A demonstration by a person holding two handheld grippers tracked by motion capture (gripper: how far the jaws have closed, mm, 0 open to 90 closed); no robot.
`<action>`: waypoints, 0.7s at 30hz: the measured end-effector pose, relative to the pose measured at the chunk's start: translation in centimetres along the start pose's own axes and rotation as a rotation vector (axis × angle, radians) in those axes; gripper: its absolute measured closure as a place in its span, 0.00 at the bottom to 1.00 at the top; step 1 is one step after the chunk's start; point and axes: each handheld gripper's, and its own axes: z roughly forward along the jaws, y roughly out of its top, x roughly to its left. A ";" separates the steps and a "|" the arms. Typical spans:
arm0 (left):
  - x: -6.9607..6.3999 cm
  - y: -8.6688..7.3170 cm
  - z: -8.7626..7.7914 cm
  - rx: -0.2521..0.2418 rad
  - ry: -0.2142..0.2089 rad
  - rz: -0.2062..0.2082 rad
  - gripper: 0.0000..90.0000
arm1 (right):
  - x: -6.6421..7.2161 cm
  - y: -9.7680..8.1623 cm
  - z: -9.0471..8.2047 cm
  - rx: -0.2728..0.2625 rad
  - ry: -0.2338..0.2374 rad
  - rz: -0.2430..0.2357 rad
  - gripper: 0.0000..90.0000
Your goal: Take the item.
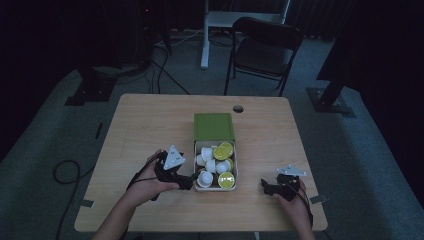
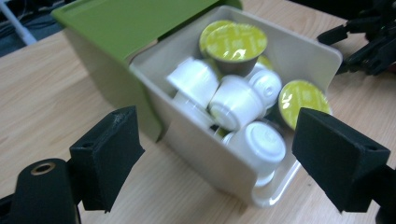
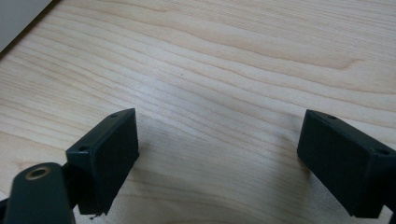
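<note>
A green box [image 1: 213, 126] lies mid-table with its cream drawer [image 1: 236, 165] pulled out toward me. Several coffee capsules [image 1: 223, 150] fill the drawer, some white side up, some showing lime-green lids. My left gripper [image 1: 191, 179] hovers at the drawer's near left corner. In the left gripper view its jaws [image 2: 224, 158] stand open, with the drawer wall [image 2: 187, 135] and a white capsule [image 2: 236, 100] just beyond them, untouched. My right gripper [image 1: 264, 186] rests low over bare wood right of the drawer, open and empty [image 3: 217, 149].
The right gripper [image 2: 369, 42] sits beyond the drawer's far corner in the left gripper view. A cable hole [image 1: 238, 108] lies behind the green box. A dark chair [image 1: 265, 47] and a white desk leg [image 1: 205, 35] stand past the table; cables run across the floor.
</note>
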 end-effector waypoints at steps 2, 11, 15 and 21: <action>-0.3 0.5 0.4 0.002 -0.009 0.010 0.20 | 0.0 0.0 0.0 0.000 0.000 0.000 0.13; -1.5 2.1 2.6 0.014 -0.046 0.029 0.24 | 0.0 0.0 0.0 0.000 0.000 0.000 0.13; -1.9 2.9 3.5 0.007 -0.059 0.028 0.25 | 0.0 0.0 0.0 0.000 0.000 0.000 0.13; -2.1 3.7 5.1 0.012 -0.065 0.015 0.27 | 0.0 0.0 0.0 -0.001 0.000 0.000 0.13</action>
